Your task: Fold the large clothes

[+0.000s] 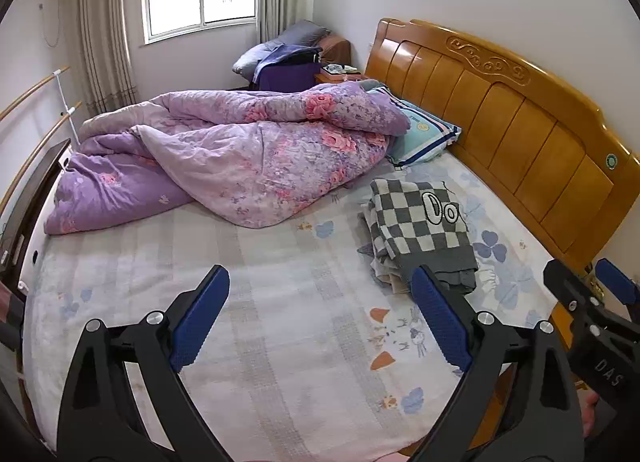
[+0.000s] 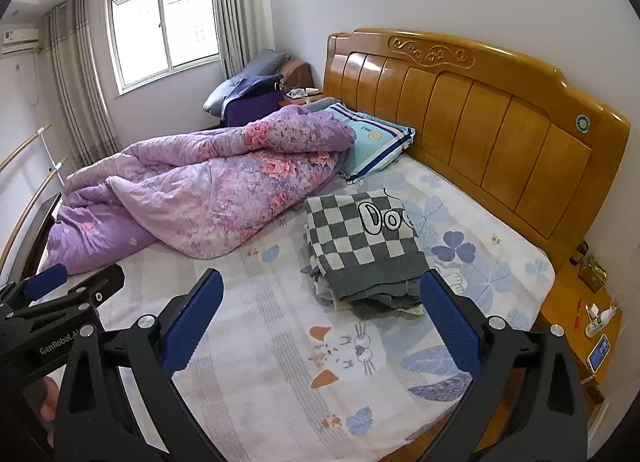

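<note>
Both grippers, left [image 1: 320,314] and right [image 2: 322,316], above the bed [image 2: 280,362] near its edge, fingers wide and empty, likely because the checkered sweater [image 2: 360,238] lies folded atop a small pile [image 1: 390,276] toward the headboard [image 2: 480,130], the clear sheet beside it free as folding room. Purple quilt [image 1: 240,154] bunched at the far side, part-covering a pillow [image 1: 424,134], probably just pushed clear. Garments beneath the sweater mostly hidden, count and kind unclear; sweater lettering cut short by the fold; nightstand [image 2: 576,302] items too small to name.
</note>
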A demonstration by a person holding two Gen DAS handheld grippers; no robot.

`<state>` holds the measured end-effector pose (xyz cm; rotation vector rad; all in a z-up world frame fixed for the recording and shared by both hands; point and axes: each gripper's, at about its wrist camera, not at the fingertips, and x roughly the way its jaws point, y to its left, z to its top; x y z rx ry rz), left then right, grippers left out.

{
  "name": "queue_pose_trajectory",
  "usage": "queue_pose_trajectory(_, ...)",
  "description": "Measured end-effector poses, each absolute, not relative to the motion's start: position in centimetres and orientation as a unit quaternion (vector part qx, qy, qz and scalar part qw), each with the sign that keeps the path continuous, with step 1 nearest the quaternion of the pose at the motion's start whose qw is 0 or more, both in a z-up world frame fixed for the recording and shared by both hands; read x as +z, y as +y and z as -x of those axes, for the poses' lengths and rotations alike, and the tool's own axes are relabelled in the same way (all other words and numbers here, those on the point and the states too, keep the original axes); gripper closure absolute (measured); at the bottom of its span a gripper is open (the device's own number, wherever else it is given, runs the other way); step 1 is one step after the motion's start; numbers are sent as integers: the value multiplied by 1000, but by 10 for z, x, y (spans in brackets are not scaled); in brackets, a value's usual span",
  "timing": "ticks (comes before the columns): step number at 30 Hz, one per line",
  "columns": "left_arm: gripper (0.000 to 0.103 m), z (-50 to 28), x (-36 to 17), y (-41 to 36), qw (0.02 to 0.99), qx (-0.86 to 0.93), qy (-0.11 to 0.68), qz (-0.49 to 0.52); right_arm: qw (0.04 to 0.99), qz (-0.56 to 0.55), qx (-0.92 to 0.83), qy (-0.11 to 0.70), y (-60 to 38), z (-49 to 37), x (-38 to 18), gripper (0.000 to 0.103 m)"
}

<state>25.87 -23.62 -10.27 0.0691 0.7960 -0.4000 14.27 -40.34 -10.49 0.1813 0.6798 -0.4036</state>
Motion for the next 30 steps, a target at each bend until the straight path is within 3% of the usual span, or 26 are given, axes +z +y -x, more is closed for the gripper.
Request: queue_pose_trajectory(30, 10, -266, -114, -257, 892, -221, 388, -63, 912, -80, -202, 347, -413, -150, -109, 8)
